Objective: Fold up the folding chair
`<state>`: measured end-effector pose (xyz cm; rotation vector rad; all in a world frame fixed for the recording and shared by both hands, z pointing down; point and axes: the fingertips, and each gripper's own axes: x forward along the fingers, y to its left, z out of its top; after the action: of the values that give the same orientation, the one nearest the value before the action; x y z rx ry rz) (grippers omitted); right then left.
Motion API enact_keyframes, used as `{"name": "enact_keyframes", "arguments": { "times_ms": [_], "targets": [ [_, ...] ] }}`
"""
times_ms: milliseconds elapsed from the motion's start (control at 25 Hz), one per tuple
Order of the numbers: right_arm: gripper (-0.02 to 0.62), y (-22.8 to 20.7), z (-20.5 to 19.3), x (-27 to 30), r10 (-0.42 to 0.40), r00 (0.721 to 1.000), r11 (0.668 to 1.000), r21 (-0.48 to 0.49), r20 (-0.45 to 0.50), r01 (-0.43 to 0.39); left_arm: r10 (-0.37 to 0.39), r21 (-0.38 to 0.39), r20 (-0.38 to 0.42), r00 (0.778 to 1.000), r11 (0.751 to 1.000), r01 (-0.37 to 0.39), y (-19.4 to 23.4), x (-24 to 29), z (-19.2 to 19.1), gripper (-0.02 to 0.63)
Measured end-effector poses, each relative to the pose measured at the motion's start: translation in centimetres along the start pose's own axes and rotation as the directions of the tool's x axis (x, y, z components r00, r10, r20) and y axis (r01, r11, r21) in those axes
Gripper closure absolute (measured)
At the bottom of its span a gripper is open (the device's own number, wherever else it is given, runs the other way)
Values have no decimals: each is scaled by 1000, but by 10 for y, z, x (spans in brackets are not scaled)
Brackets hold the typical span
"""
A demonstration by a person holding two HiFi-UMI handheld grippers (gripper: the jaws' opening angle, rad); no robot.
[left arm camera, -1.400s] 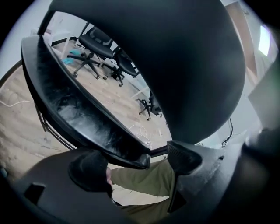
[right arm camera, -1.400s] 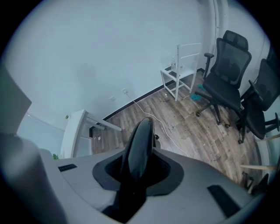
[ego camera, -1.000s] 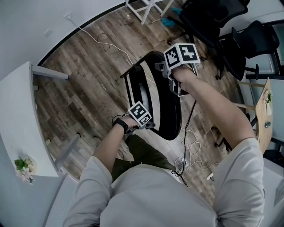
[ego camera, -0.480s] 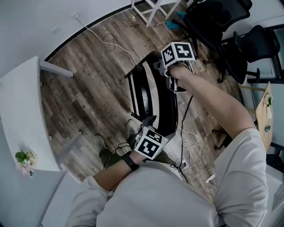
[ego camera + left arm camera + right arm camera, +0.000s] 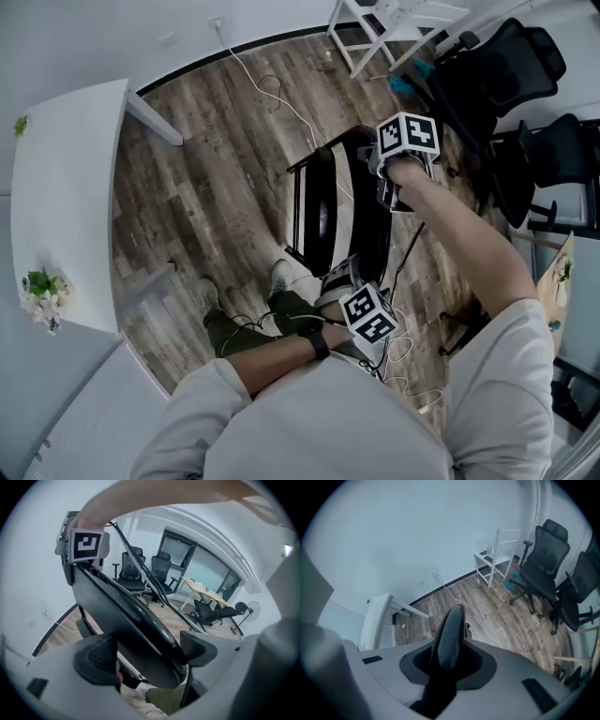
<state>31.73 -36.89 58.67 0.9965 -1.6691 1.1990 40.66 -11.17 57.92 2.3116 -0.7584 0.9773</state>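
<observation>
Raised since earlier: left gripper (image 5: pixel 341 279), clamped on chair (image 5: pixel 323 211) near rim; right gripper (image 5: pixel 449 662) closed narrow on chair's far top edge; chair upright on floor (image 5: pixel 216 169), between grippers.

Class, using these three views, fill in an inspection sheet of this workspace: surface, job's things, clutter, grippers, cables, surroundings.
Surface: wood-plank floor; the chair stands on it.
Job's things: black folding chair, seat tilted steeply up.
Clutter: teal object by the office chairs, too small to identify.
Grippers: left gripper shut on the seat's front rim; right gripper shut on the backrest's top edge.
Cables: white cable runs from the wall across the floor; cable loops lie near the person's feet.
Surroundings: white table with small plant; black office chairs; white chair.
</observation>
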Motion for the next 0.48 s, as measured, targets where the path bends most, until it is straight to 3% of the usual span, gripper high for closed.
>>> {"name": "enact_keyframes", "arguments": {
  "times_ms": [480],
  "targets": [
    [509,84,-3,23,-91,996,995,-41,-14,90,5,-69,14,1000,998,-4,49,-70,-50,253]
  ]
}}
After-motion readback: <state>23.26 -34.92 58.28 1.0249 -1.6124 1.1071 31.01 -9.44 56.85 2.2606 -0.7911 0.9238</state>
